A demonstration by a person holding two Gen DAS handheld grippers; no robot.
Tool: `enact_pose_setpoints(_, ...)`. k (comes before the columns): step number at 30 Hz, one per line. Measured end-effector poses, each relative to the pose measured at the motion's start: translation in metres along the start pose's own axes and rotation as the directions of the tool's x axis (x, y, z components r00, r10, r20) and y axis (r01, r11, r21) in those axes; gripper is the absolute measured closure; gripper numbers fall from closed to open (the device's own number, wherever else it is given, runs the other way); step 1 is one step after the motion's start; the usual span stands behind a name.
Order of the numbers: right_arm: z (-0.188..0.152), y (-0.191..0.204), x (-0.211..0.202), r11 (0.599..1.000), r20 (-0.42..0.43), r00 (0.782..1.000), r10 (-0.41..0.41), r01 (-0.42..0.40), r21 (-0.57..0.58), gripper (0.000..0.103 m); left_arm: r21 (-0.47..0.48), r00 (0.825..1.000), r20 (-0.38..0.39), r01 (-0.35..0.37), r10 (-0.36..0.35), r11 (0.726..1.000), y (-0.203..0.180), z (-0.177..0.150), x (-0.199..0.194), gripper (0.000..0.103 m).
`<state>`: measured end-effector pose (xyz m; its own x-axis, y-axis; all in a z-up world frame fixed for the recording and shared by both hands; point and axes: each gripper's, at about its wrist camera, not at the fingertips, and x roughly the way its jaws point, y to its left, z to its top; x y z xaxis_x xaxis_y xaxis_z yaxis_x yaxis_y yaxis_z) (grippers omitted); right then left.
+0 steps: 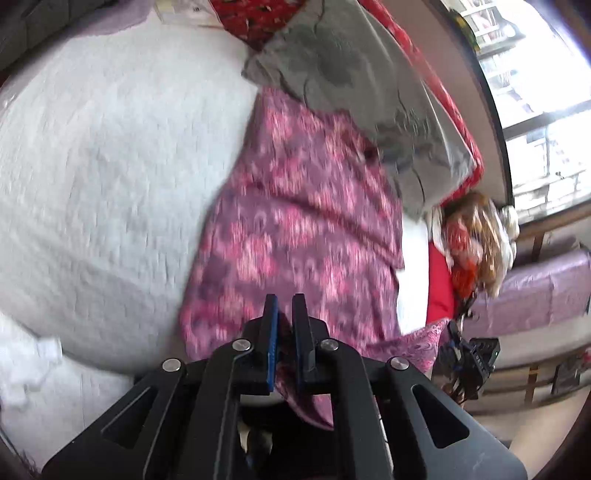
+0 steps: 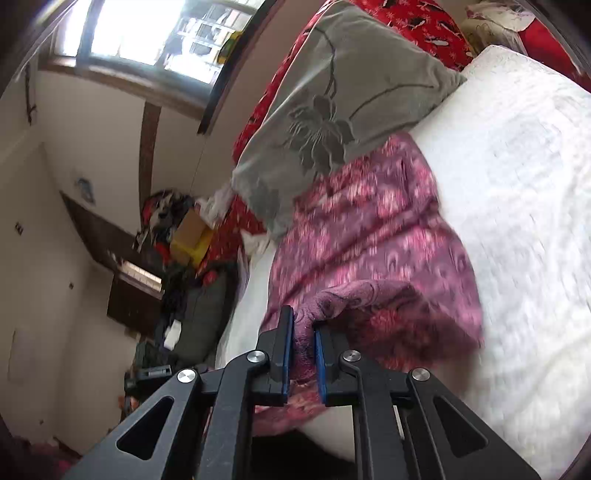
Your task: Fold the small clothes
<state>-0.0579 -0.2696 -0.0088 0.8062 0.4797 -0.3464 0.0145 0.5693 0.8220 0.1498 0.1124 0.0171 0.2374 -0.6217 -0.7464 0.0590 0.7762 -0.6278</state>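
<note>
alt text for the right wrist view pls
The right gripper pinches an edge of a pink and purple patterned cloth lying on a white bedspread. A grey flower-print pillow rests at the cloth's far end.

The left wrist view looks forward and steeply down along its black claw (image 1: 285,306), close above a pink and purple patterned cloth (image 1: 295,229) on a bed with a white textured cover (image 1: 110,147); the frame is rolled, so the bright window (image 1: 535,92) runs down its right edge. The right wrist view looks along its own claw (image 2: 303,325) at a shallower angle, equally close to the same cloth (image 2: 369,221), with the window (image 2: 147,33) at upper left and a cluttered room corner below it. Both views share the cloth, the white bed cover (image 2: 517,184) and a grey flower-printed cushion (image 1: 351,74) (image 2: 351,92) against red bedding.
</note>
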Motion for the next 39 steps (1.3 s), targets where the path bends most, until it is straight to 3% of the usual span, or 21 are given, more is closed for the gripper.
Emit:
enact_pose_setpoints(7, 0.059, -0.015, 0.058, 0.998, 0.036, 0.999, -0.024, 0.022, 0.057, 0.093, -0.025, 0.997, 0.080, 0.001, 0.001, 1.000, 0.002, 0.079, 0.027, 0.100)
enact_pose_setpoints(10, 0.083, -0.026, 0.088, 0.996, 0.032, 0.998, -0.047, 0.045, 0.076, 0.093, -0.025, 0.998, 0.066, -0.007, 0.009, 1.000, 0.002, 0.107, 0.050, 0.100)
enact_pose_setpoints(12, 0.093, -0.035, 0.106, 0.991, 0.017, 0.995, -0.094, 0.092, 0.094, 0.093, 0.014, 0.998, 0.033, -0.050, 0.049, 0.999, -0.001, 0.114, 0.063, 0.100)
enact_pose_setpoints(15, 0.092, -0.046, 0.115, 0.986, -0.010, 0.992, -0.124, 0.124, 0.110, 0.093, 0.118, 0.991, -0.049, -0.121, 0.128, 0.986, 0.003, 0.101, 0.079, 0.098)
enact_pose_setpoints(19, 0.081, -0.056, 0.109, 0.982, -0.033, 0.987, -0.156, 0.159, 0.106, 0.093, 0.162, 0.967, -0.130, -0.196, 0.218, 0.967, 0.026, 0.069, 0.090, 0.072)
enact_pose_setpoints(21, 0.076, -0.064, 0.105, 0.973, -0.052, 0.980, -0.190, 0.195, 0.120, 0.093, 0.158, 0.956, -0.144, -0.233, 0.256, 0.959, 0.039, 0.051, 0.092, 0.070)
enact_pose_setpoints(23, 0.072, -0.073, 0.103, 0.959, -0.074, 0.970, -0.233, 0.242, 0.147, 0.092, 0.130, 0.957, -0.164, -0.219, 0.239, 0.967, 0.049, 0.039, 0.092, 0.069)
enact_pose_setpoints(25, 0.067, -0.082, 0.102, 0.940, -0.100, 0.953, -0.285, 0.298, 0.166, 0.088, 0.079, 0.961, -0.189, -0.187, 0.199, 0.979, 0.055, 0.029, 0.094, 0.058)
enact_pose_setpoints(26, 0.064, -0.085, 0.099, 0.935, -0.099, 0.951, -0.293, 0.307, 0.179, 0.088, 0.069, 0.962, -0.197, -0.180, 0.190, 0.981, 0.055, 0.026, 0.094, 0.058)
enact_pose_setpoints(29, 0.060, -0.084, 0.082, 0.942, -0.045, 0.967, -0.250, 0.253, 0.218, 0.085, 0.088, 0.964, -0.196, -0.163, 0.178, 0.983, 0.049, 0.012, 0.095, 0.054)
enact_pose_setpoints(31, 0.059, -0.082, 0.064, 0.946, 0.014, 0.971, -0.237, 0.227, 0.229, 0.072, 0.102, 0.965, -0.188, -0.166, 0.183, 0.981, 0.045, 0.008, 0.099, 0.050)
enact_pose_setpoints(32, 0.060, -0.081, 0.058, 0.944, 0.032, 0.965, -0.259, 0.246, 0.220, 0.062, 0.113, 0.963, -0.183, -0.180, 0.199, 0.977, 0.042, 0.006, 0.101, 0.050)
enact_pose_setpoints(33, 0.060, -0.078, 0.053, 0.936, 0.036, 0.951, -0.308, 0.295, 0.193, 0.059, 0.117, 0.962, -0.175, -0.192, 0.211, 0.974, 0.041, 0.005, 0.102, 0.050)
enact_pose_setpoints(35, 0.061, -0.074, 0.054, 0.914, 0.014, 0.920, -0.392, 0.388, 0.120, 0.059, 0.128, 0.962, -0.155, -0.205, 0.224, 0.970, 0.038, 0.003, 0.103, 0.050)
enact_pose_setpoints(39, 0.060, -0.064, 0.075, 0.868, -0.017, 0.868, -0.496, 0.496, -0.027, 0.059, 0.137, 0.958, -0.122, -0.244, 0.261, 0.960, 0.030, 0.003, 0.105, 0.051)
